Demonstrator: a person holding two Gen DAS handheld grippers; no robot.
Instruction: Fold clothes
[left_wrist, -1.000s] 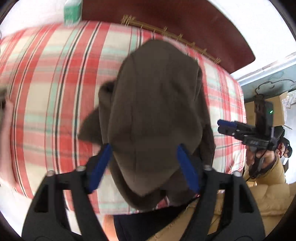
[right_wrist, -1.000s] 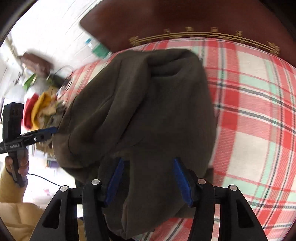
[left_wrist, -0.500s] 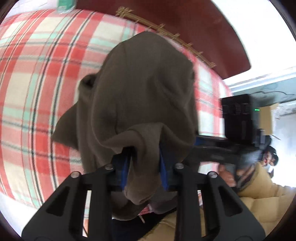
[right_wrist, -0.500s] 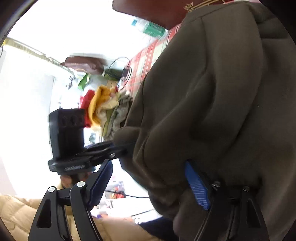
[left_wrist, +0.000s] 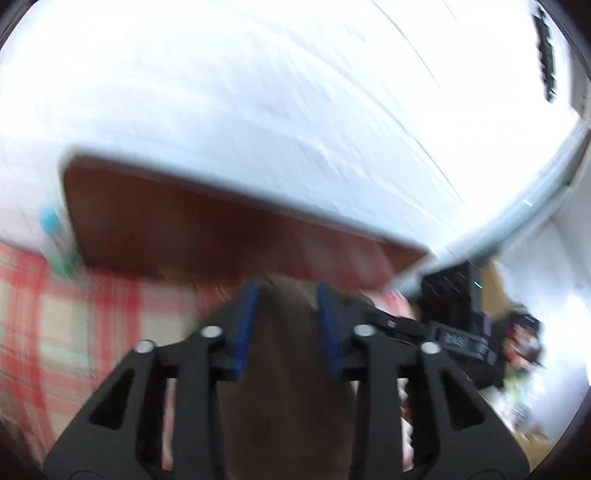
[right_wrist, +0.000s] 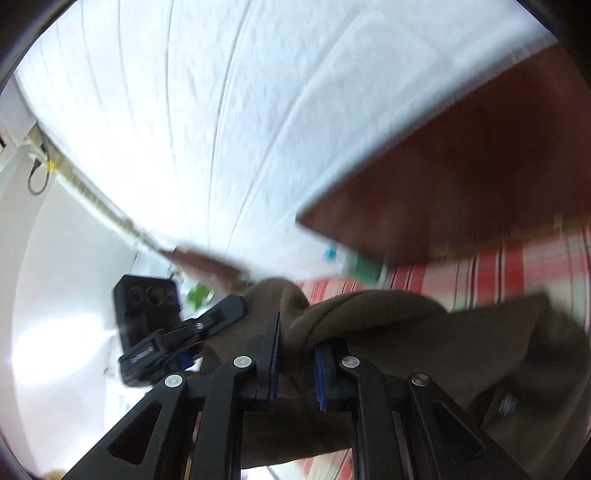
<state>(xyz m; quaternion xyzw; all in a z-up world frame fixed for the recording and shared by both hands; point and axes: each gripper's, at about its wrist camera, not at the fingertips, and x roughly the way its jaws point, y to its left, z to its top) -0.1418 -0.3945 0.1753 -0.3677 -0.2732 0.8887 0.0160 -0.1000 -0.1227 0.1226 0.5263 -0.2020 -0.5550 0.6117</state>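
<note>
A dark brown garment (left_wrist: 284, 387) hangs bunched between the blue pads of my left gripper (left_wrist: 287, 291), filling the gap. Those jaws are opening at this moment with the cloth still pressed between them. In the right wrist view the same garment (right_wrist: 406, 332) drapes away to the right above the plaid bed cover (right_wrist: 517, 266). A thick fold of it is pinched in my right gripper (right_wrist: 297, 339), whose jaws are closing on the cloth. The two grippers are close side by side. Both views are blurred by motion.
A brown headboard (left_wrist: 184, 229) stands behind the red plaid bed (left_wrist: 55, 314), with a white wall above. A green-blue bottle (right_wrist: 362, 266) stands by the headboard. The left gripper's black body (right_wrist: 147, 332) shows at the left of the right wrist view.
Both grippers closed on the garment's near edge and rose with it off the bed. The views tilted up from the bed toward the headboard and wall.
</note>
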